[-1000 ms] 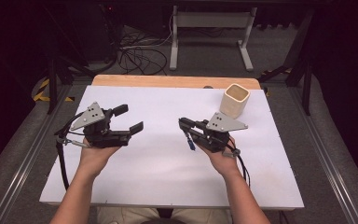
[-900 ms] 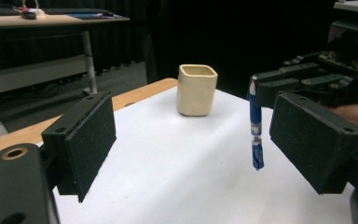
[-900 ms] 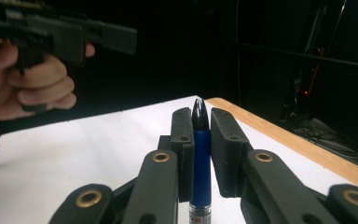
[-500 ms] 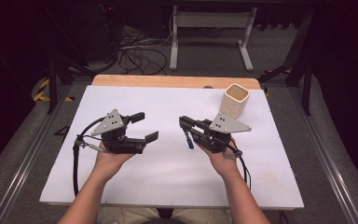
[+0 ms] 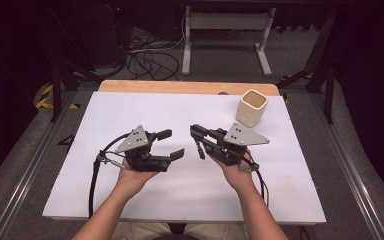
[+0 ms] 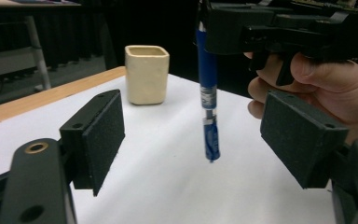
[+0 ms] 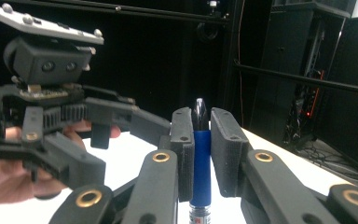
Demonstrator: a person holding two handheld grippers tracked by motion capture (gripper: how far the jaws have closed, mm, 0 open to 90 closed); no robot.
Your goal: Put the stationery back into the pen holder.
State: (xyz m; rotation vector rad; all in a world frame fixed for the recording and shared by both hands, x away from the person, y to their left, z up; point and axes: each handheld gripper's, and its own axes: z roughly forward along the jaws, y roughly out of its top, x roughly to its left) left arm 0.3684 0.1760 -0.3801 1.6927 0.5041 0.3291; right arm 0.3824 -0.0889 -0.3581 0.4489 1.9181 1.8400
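My right gripper (image 5: 196, 134) is shut on a blue pen (image 5: 198, 149), which hangs tip down just above the white table sheet (image 5: 130, 110). In the right gripper view the pen (image 7: 200, 163) stands clamped between the two pads (image 7: 184, 140). My left gripper (image 5: 172, 144) is open and points right at the pen from a short way off. Its jaws have just been closing a little. In the left gripper view the pen (image 6: 208, 93) hangs ahead of the gap and the pads (image 6: 98, 135) do not touch it. A cream square cup (image 5: 253, 107) stands at the back right.
The wooden table edge (image 5: 180, 87) runs along the far side of the sheet. Beyond it are a metal stand (image 5: 225, 35) and cables (image 5: 145, 55) on the floor. The cup (image 6: 147, 74) stands behind and left of the pen in the left gripper view.
The left hand has moved right and down toward the pen, and its jaws have narrowed slightly. The right hand and pen have stayed still.
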